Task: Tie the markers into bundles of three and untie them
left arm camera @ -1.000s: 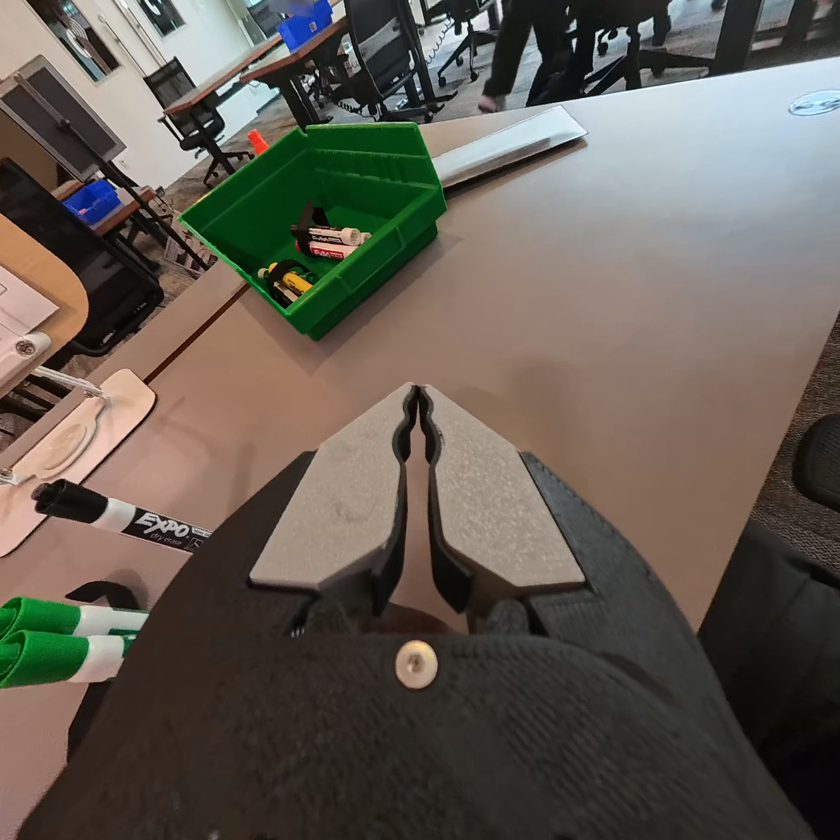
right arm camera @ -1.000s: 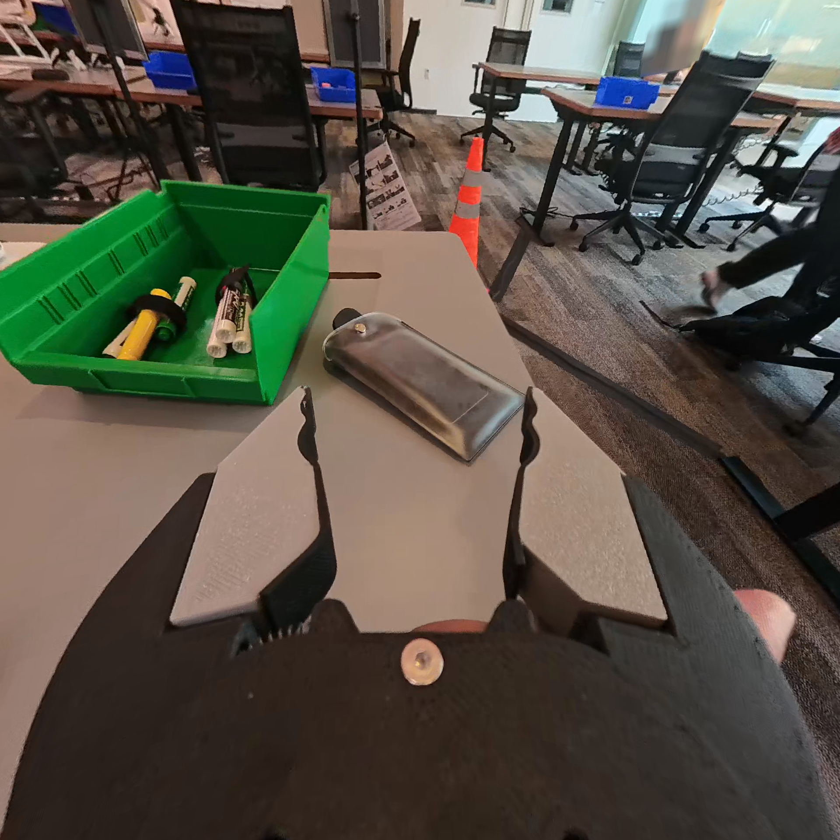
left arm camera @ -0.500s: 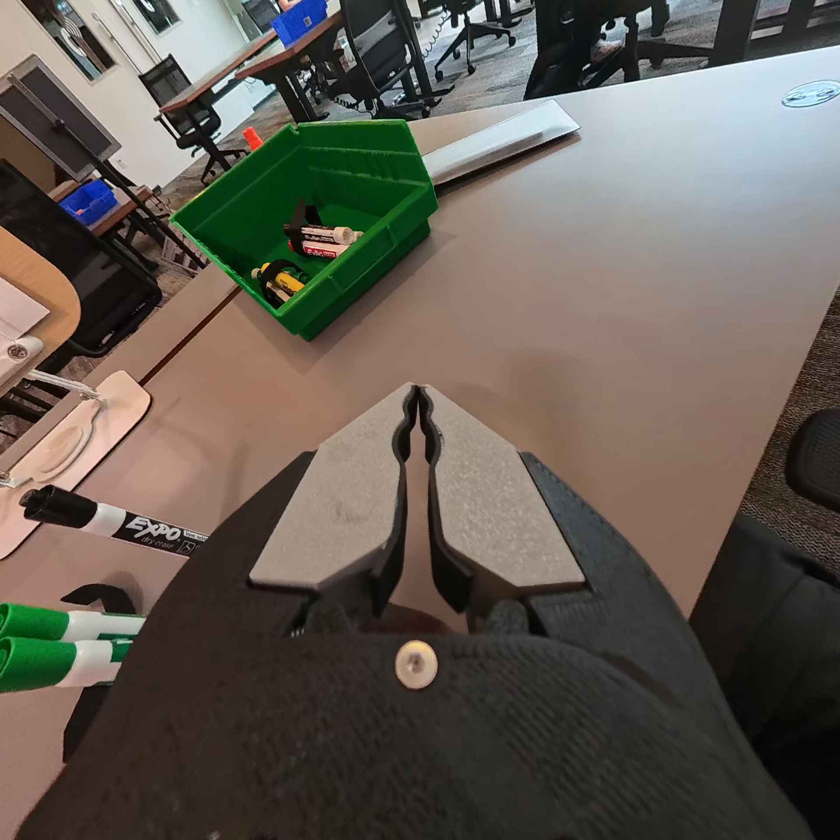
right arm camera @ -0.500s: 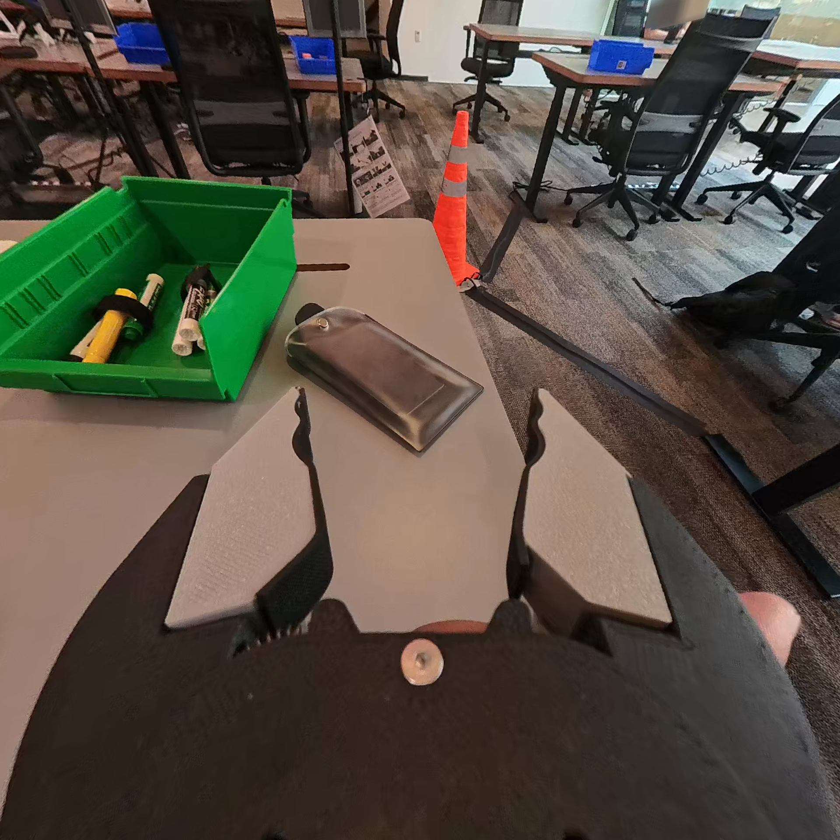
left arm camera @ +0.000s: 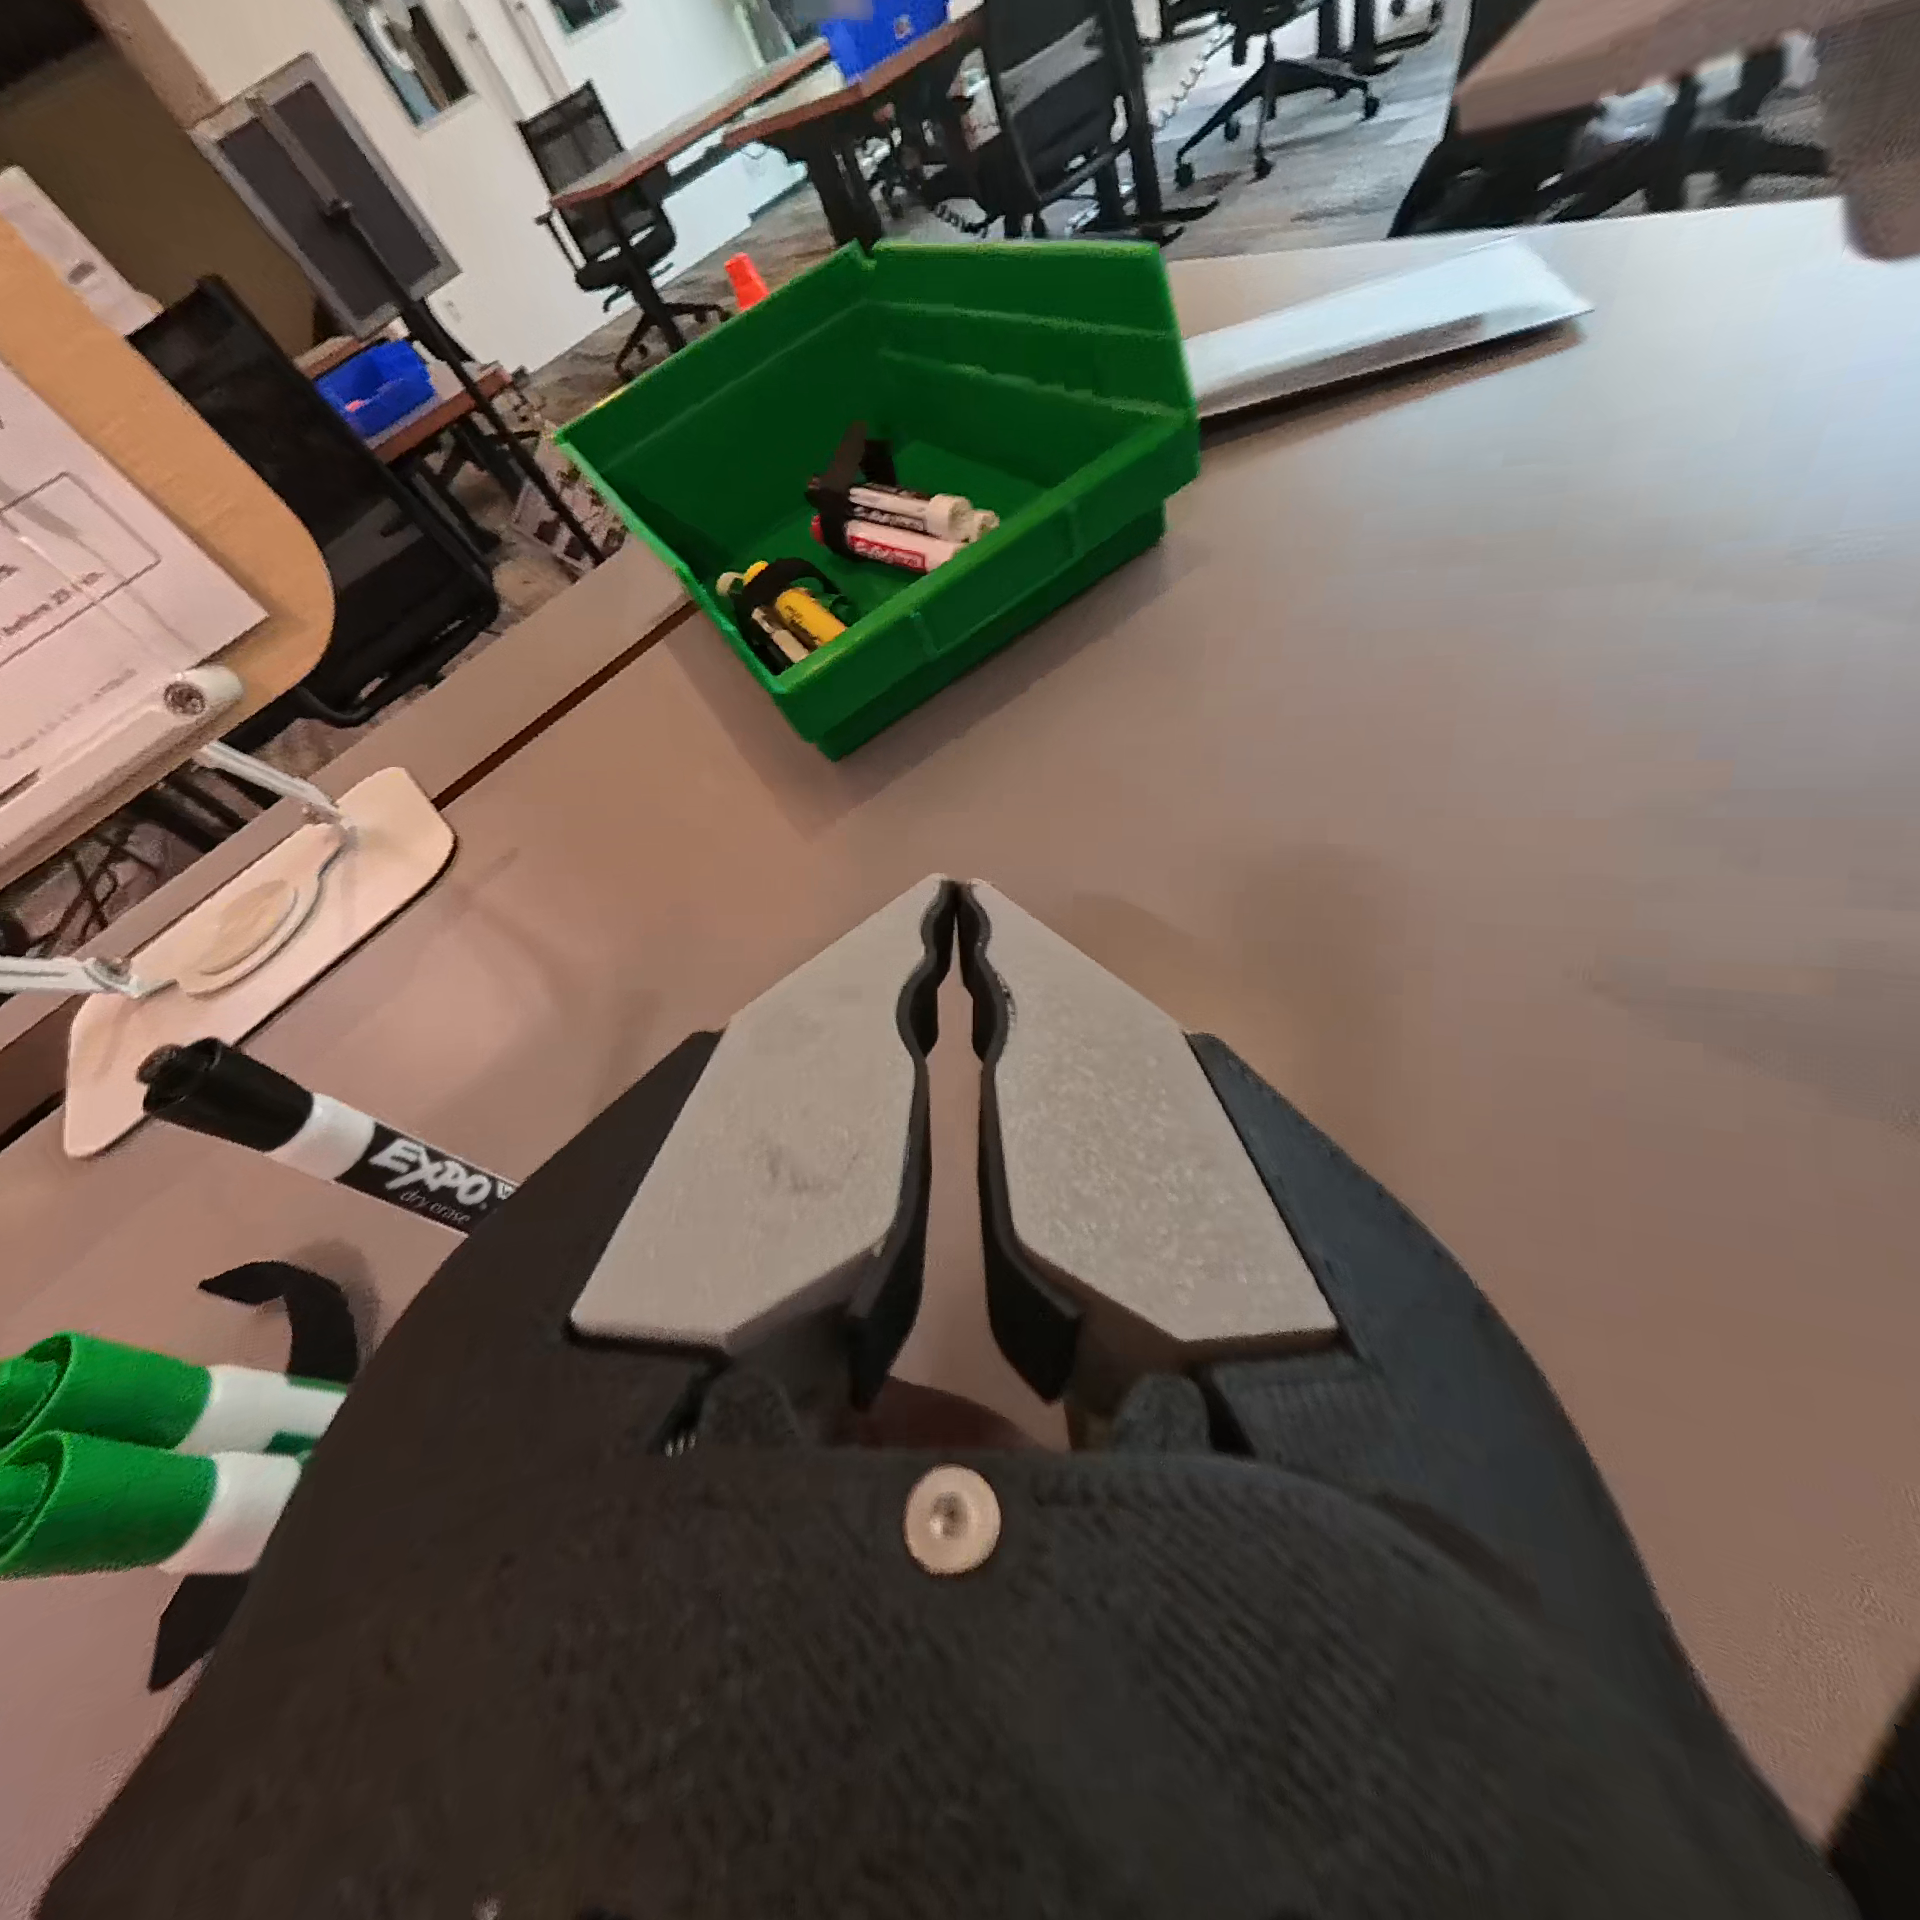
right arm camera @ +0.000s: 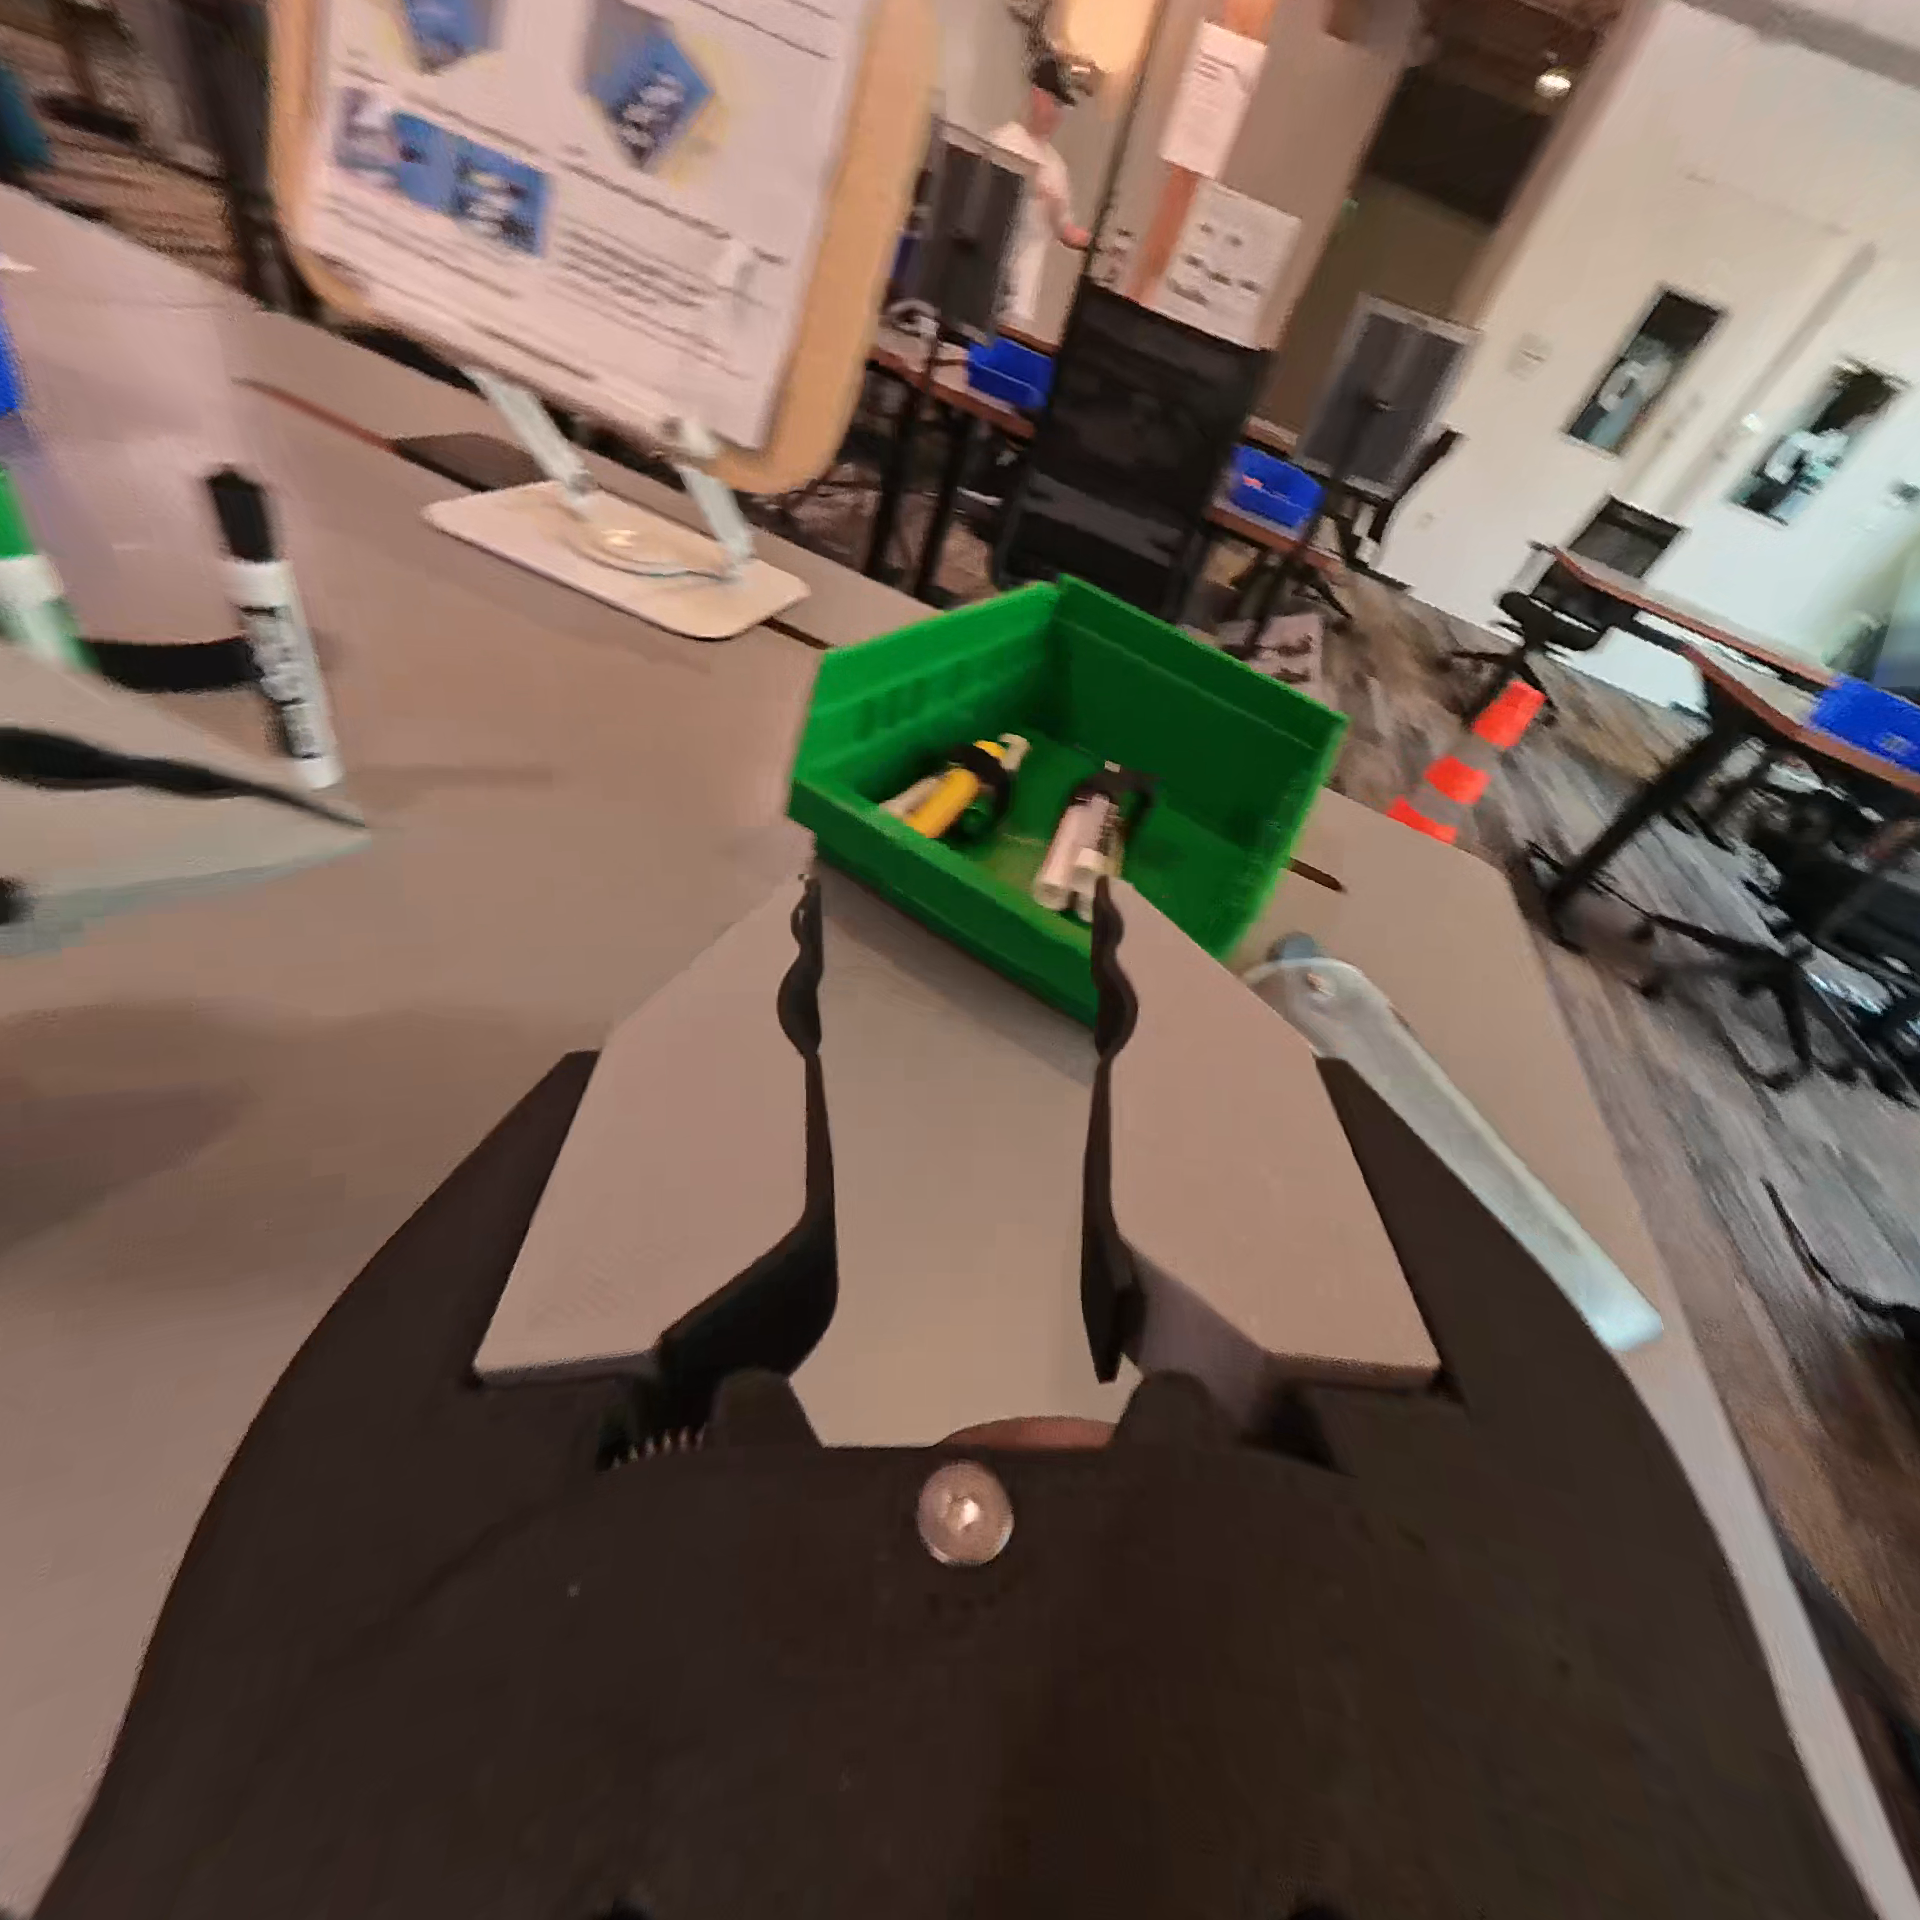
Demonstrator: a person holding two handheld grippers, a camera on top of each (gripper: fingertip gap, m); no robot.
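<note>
Facing green bin (right arm camera: 1049,727) dead ahead | right claw (right arm camera: 956,904) spread, empty, nearer | left claw (left arm camera: 958,888) pressed together | bundles (right arm camera: 1081,852) lay lengthwise toward me

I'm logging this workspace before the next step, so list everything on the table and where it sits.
Green bin: one, green, far middle of the table.
Yellow marker bundle: one, yellow and other colours, black strap, in the bin's near end.
White marker bundle: one, white barrels, black strap, in the bin beside the first.
Black marker: one, black cap, loose on the table at left.
Green markers: two, green caps, side by side at the left edge.
Black strap: one, lying under the green markers.
Sign stand: one, pale base, far left.
Metal plate: one, silver, behind the bin.
Left claw: shut, holding nothing.
Right claw: open, holding nothing.
</note>
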